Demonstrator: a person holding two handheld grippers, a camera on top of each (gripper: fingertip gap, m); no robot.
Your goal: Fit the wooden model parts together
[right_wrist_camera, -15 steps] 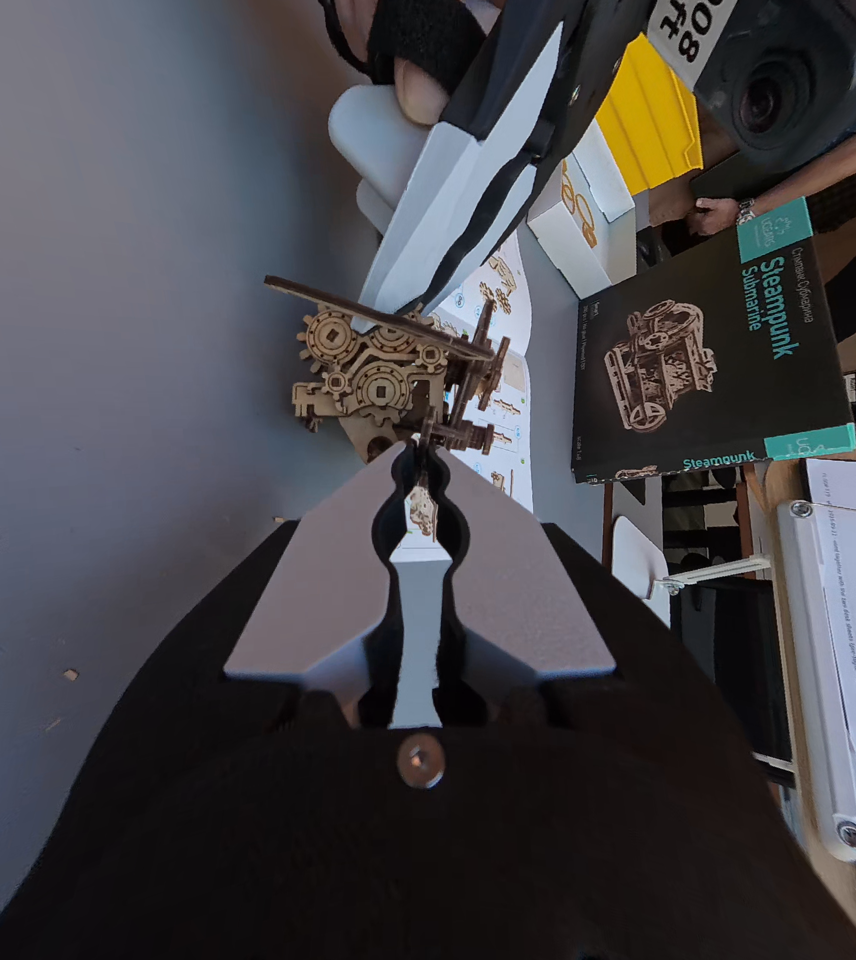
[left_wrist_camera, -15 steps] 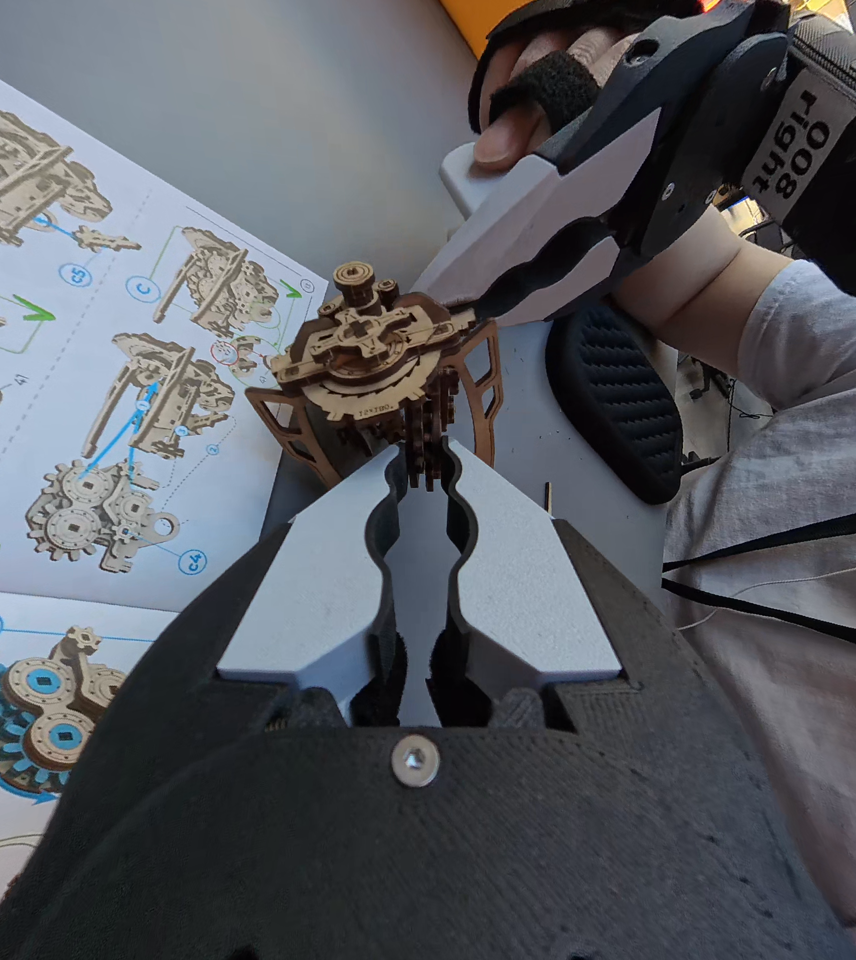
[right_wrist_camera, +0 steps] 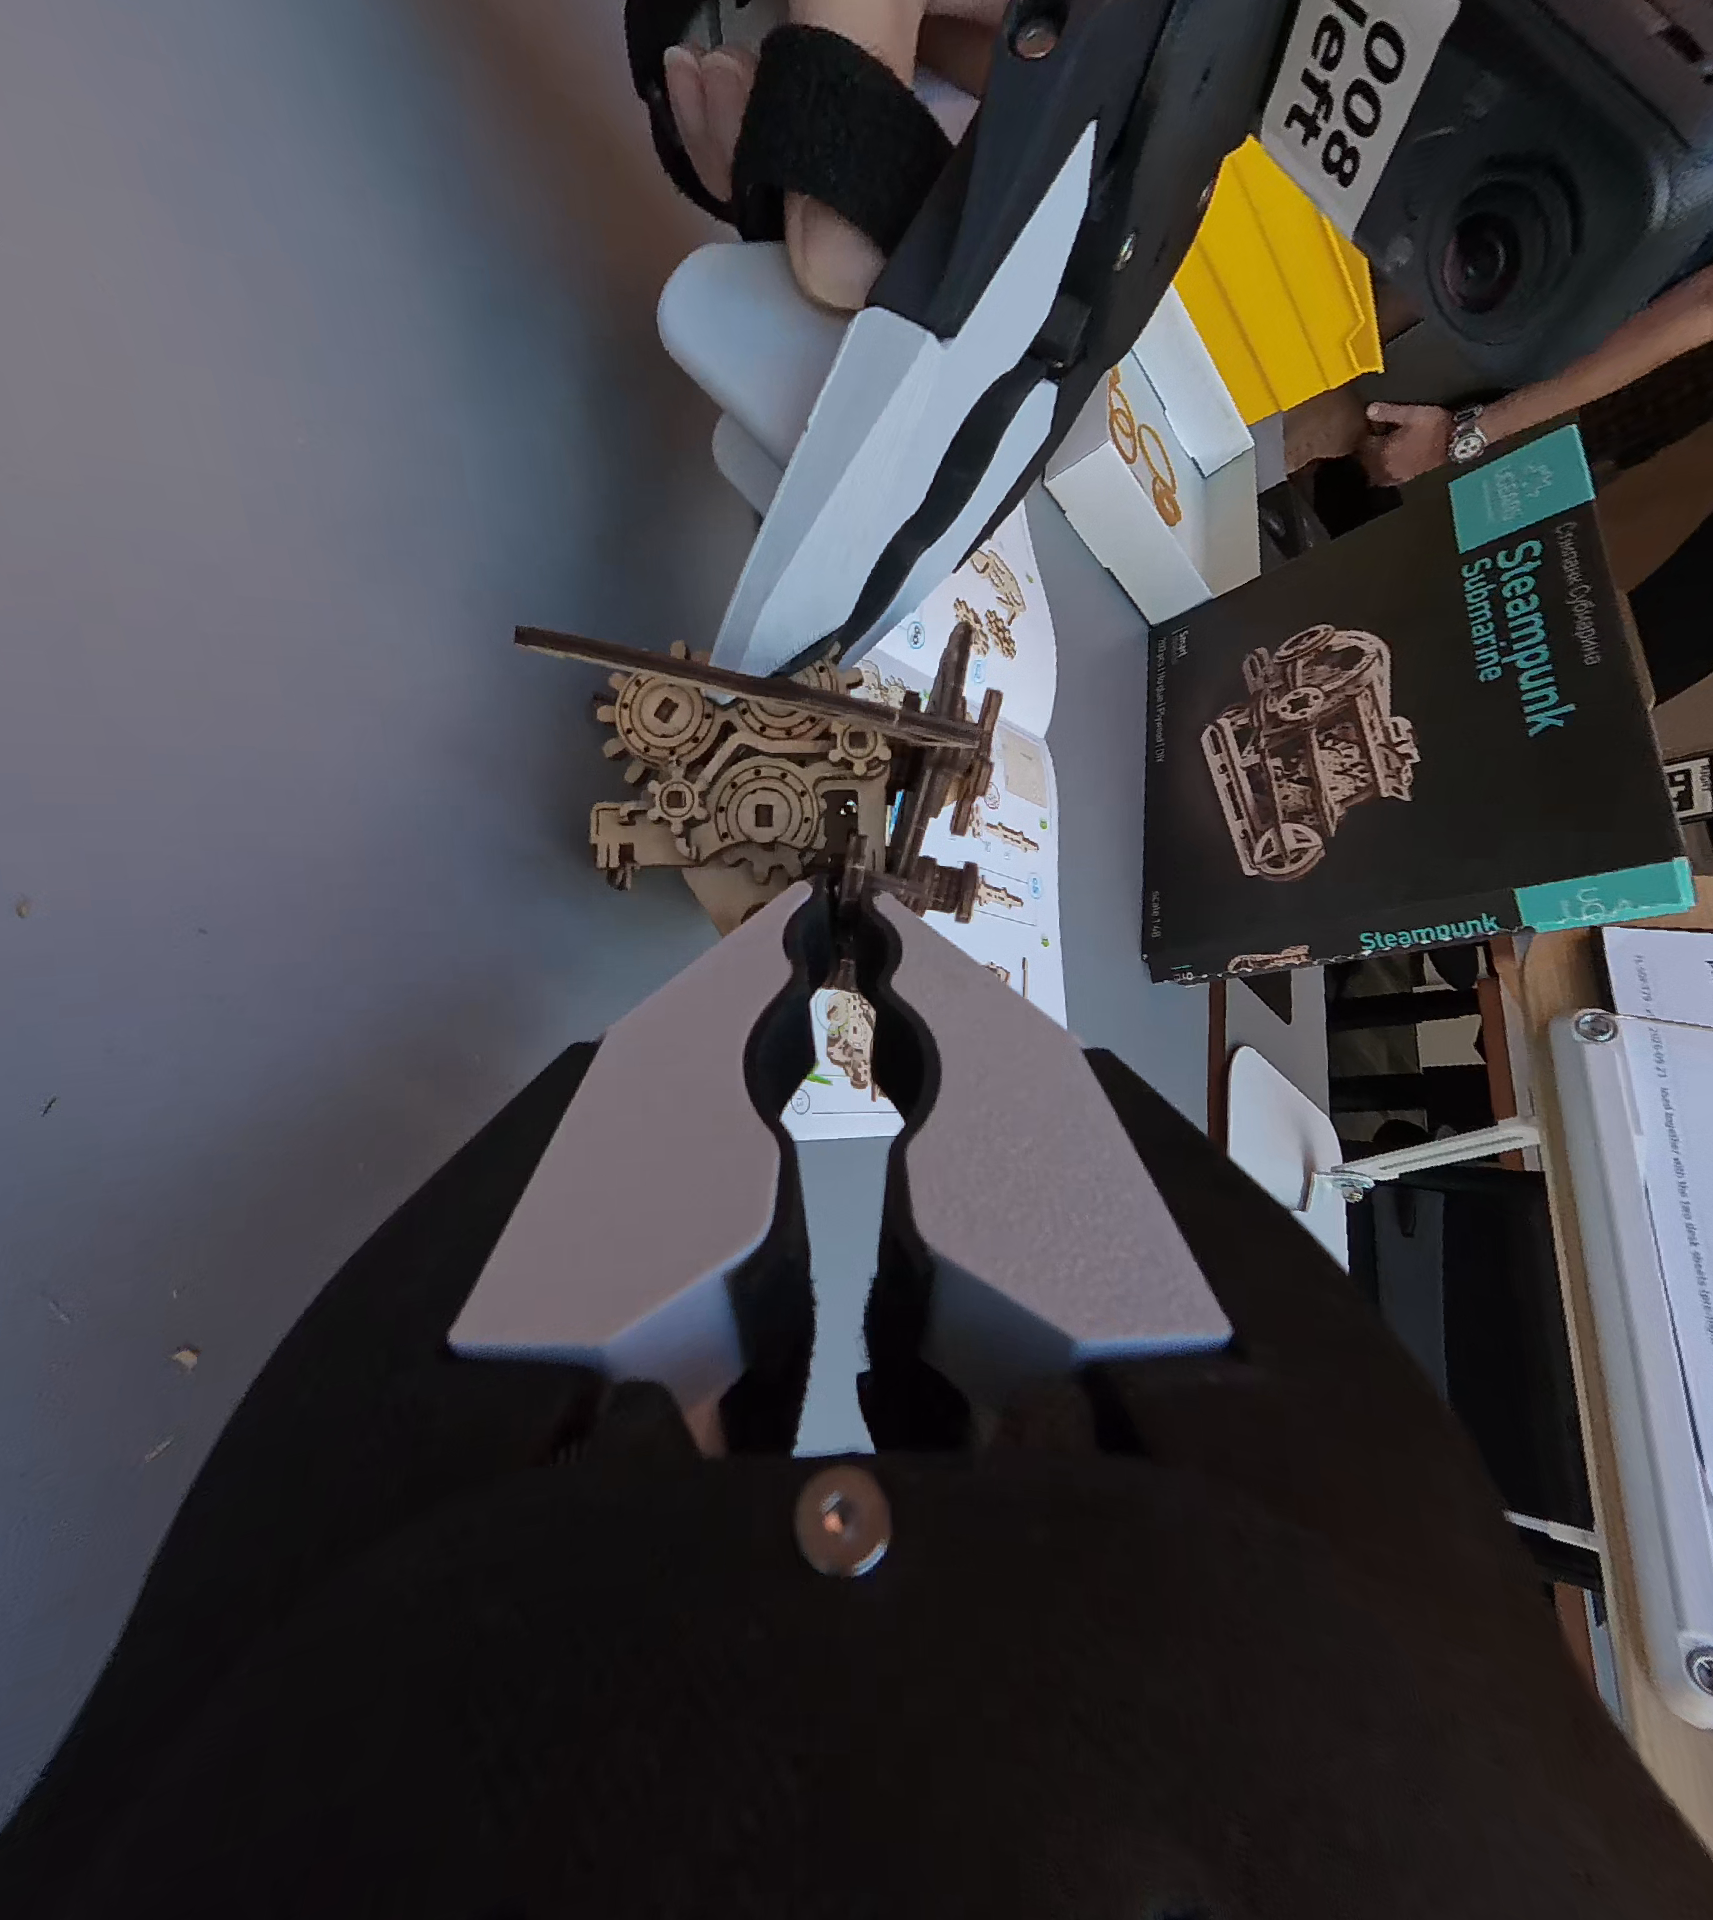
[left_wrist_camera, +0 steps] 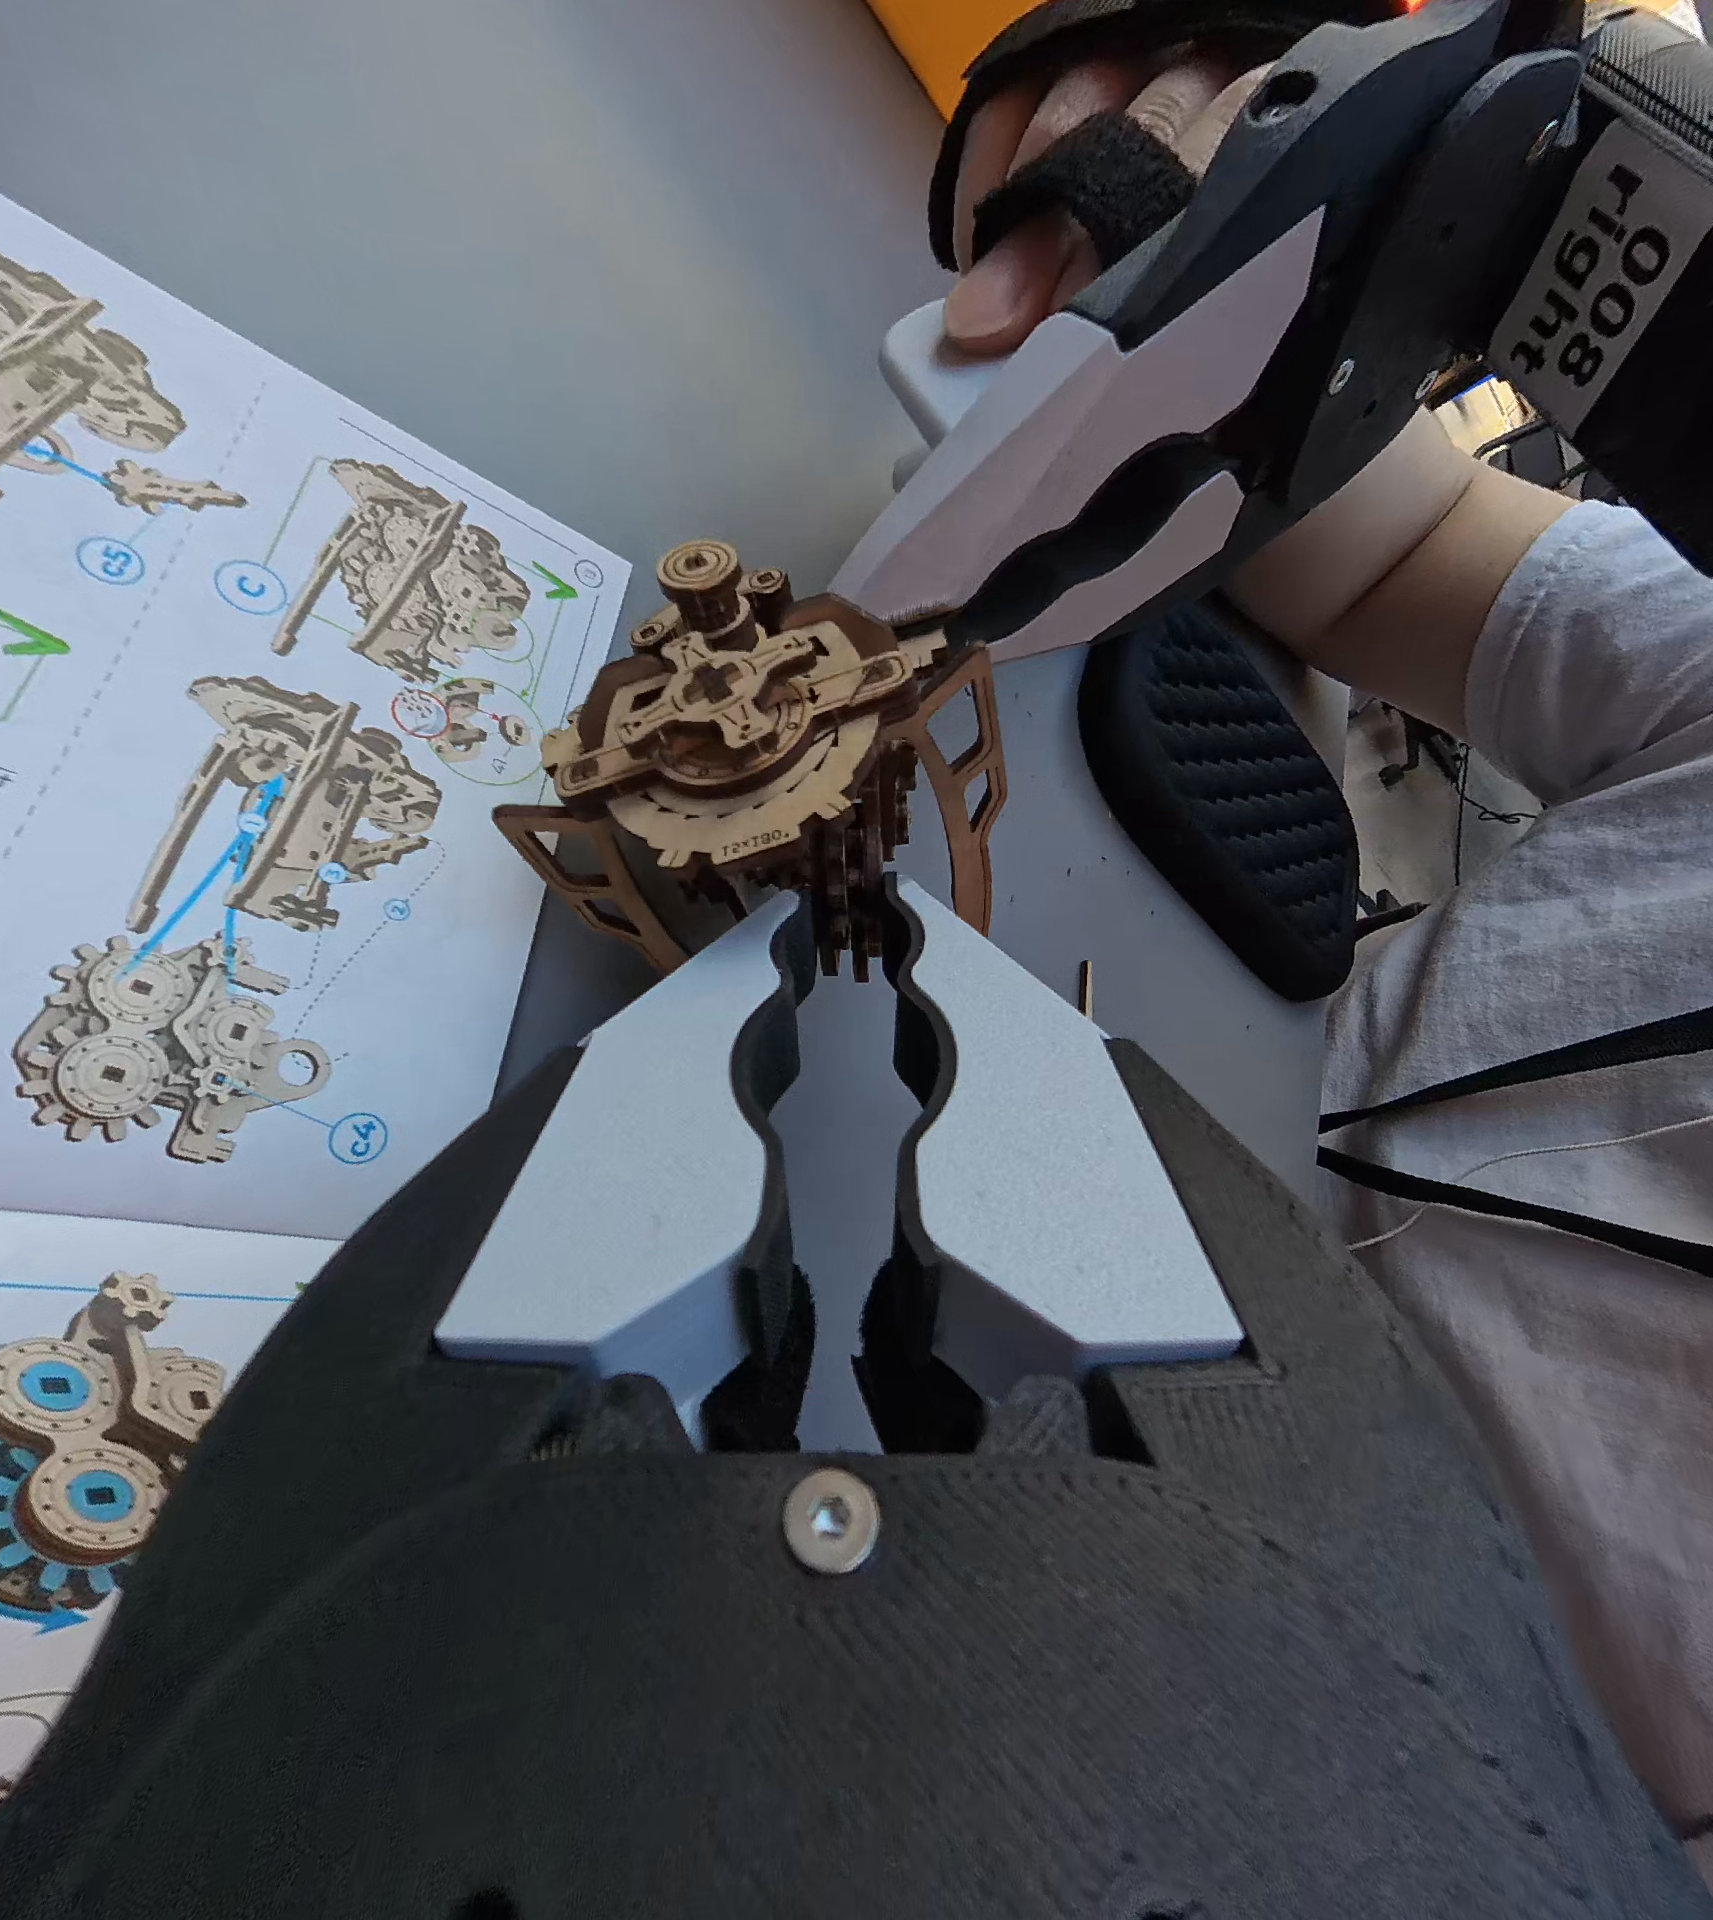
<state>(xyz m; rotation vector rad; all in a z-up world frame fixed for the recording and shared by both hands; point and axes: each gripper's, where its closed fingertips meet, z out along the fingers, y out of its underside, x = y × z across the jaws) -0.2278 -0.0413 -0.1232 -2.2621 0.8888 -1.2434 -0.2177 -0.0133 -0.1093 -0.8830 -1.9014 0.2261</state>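
With the left gripper (left_wrist_camera: 847, 914) pinching the wooden model (left_wrist_camera: 743, 753) underneath, the right gripper (right_wrist_camera: 844, 899) seemingly pinches a side piece, needing a gentle press home.

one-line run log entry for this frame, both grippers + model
left gripper: shut on wooden model lower gears | right gripper: shut on model edge | model: held off gray table | instruction sheet: flat behind

The left tool (left_wrist_camera: 847, 914) points forward, its jaws closed narrowly on a wooden model (left_wrist_camera: 758, 748). The right tool (right_wrist_camera: 841, 899) comes from the opposite side, its tips pinched on the same model. A strapped hand (left_wrist_camera: 1060, 208) holds the right tool.
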